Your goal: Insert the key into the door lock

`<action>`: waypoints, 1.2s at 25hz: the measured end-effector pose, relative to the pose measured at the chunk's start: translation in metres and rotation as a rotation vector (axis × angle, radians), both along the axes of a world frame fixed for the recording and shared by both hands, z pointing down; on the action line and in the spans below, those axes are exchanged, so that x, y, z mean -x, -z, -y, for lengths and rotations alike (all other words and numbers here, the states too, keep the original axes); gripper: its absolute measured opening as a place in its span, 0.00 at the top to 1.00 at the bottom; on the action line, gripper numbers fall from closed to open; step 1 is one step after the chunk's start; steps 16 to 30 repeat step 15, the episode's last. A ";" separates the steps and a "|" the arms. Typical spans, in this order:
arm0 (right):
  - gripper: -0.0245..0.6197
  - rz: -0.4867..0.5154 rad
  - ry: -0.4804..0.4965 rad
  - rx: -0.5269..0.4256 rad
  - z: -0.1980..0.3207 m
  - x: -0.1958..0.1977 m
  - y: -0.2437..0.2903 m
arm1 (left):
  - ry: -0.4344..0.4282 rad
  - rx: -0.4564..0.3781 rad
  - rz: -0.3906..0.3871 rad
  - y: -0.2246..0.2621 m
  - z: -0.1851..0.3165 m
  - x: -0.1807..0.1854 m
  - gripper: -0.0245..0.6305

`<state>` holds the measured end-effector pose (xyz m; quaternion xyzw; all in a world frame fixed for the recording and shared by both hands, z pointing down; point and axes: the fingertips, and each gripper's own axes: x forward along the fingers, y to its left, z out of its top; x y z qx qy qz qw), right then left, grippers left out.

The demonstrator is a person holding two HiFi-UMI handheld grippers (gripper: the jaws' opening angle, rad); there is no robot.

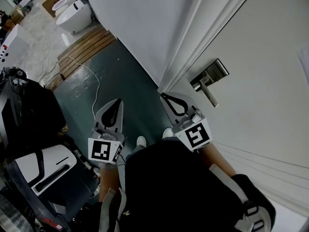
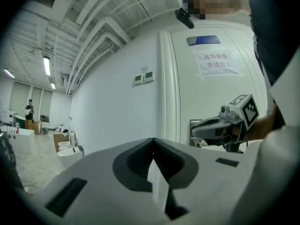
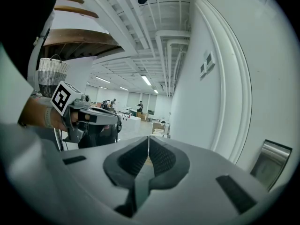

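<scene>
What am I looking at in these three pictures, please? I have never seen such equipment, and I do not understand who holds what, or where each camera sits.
There is no robot here. A person stands before a white door and holds a grey two-jaw tool, a hand-held gripper, in each hand. One picture comes from a camera on the person's head, looking steeply down. In it the left hand-held gripper is at the left. The right hand-held gripper is nearer the metal door handle. Below them is a dark floor. The other two pictures come from cameras riding on each tool, looking along its own jaws, and each also catches the other tool. Both pairs of jaws are closed at the tips. I cannot make out a key in either.
</scene>
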<state>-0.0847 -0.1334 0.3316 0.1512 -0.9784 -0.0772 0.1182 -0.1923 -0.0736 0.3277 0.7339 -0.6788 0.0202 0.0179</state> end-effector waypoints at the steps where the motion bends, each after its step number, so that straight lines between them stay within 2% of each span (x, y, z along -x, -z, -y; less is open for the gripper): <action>1: 0.94 -0.001 -0.003 0.002 0.001 0.000 0.000 | -0.008 -0.004 -0.006 0.001 0.001 -0.001 0.95; 7: 0.94 -0.010 -0.009 -0.003 0.004 0.001 0.000 | -0.048 -0.004 -0.048 0.002 0.006 -0.003 0.95; 12: 0.94 -0.006 -0.015 0.002 0.008 -0.001 0.000 | -0.034 0.001 -0.087 0.002 0.009 0.003 0.95; 30: 0.94 -0.005 -0.014 0.002 0.010 -0.001 -0.001 | -0.035 0.018 -0.092 -0.001 0.011 0.004 0.95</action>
